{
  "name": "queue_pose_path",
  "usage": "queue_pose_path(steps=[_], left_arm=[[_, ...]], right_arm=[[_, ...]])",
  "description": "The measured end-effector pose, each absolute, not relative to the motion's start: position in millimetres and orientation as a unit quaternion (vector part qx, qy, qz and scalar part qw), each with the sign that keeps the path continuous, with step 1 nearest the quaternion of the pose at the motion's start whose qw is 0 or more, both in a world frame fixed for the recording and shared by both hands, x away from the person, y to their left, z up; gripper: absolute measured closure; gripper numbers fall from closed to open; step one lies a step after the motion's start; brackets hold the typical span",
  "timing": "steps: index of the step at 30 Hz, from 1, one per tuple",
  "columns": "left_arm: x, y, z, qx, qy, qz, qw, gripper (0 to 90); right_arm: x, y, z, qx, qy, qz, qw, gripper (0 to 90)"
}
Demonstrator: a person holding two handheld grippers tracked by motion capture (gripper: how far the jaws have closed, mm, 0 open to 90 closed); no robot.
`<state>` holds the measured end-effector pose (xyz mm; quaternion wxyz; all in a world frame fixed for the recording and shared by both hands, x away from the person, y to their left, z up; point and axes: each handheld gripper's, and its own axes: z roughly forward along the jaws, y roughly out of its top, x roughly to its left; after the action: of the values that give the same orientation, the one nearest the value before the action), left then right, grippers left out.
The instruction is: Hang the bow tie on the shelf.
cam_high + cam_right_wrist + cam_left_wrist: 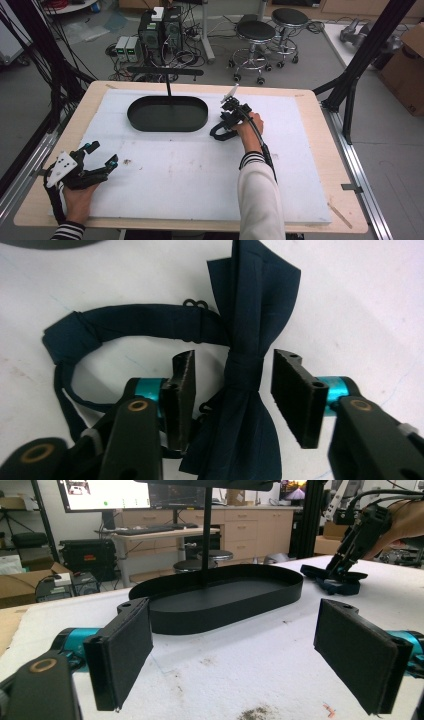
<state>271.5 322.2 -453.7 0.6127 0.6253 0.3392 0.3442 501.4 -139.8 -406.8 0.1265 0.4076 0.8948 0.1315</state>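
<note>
Two pads of the right tool (232,390) stand apart, straddling the knot of a navy bow tie (245,335) lying on the white worktop (200,170) beside a black oval tray (167,114). Left tool (235,650) rests wide open, well apart.

The bow tie (247,365) is dark navy cloth, finely woven with a faint sheen, and its strap is the same fabric. The black tray (167,114) looks like matt painted metal, smooth all over. A white covering (200,170) on the surface is matt and slightly rough, stained in spots, and pale wood (320,115) shows along its edges. The jaws of the left gripper (240,655) carry matt black, finely textured pads.
</note>
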Motion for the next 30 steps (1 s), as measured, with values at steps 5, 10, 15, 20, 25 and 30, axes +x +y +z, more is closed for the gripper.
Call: queue_pose_path(steps=[5, 10, 15, 20, 25, 30], left_arm=[[271.5, 322.2, -453.7, 0.625, 0.339, 0.344, 0.613, 16.0], [271.5, 322.2, -453.7, 0.625, 0.339, 0.344, 0.613, 16.1], [271.5, 322.1, -453.8, 0.625, 0.339, 0.345, 0.613, 16.1], [271.5, 322.2, -453.7, 0.626, 0.339, 0.344, 0.613, 16.1], [271.5, 322.2, -453.7, 0.625, 0.339, 0.344, 0.613, 16.1], [271.5, 322.2, -453.7, 0.626, 0.339, 0.344, 0.613, 16.1]], right_arm=[[502.7, -138.3, -411.3, 0.410, 0.896, 0.121, 0.120, 62.9], [502.0, -135.2, -409.3, 0.415, 0.893, 0.119, 0.127, 72.3], [501.8, -134.7, -409.2, 0.431, 0.885, 0.124, 0.122, 73.7], [502.1, -136.2, -408.9, 0.437, 0.882, 0.127, 0.120, 74.3], [502.1, -137.7, -408.4, 0.437, 0.882, 0.131, 0.118, 74.3], [501.7, -139.3, -406.8, 0.440, 0.880, 0.139, 0.115, 74.6]])
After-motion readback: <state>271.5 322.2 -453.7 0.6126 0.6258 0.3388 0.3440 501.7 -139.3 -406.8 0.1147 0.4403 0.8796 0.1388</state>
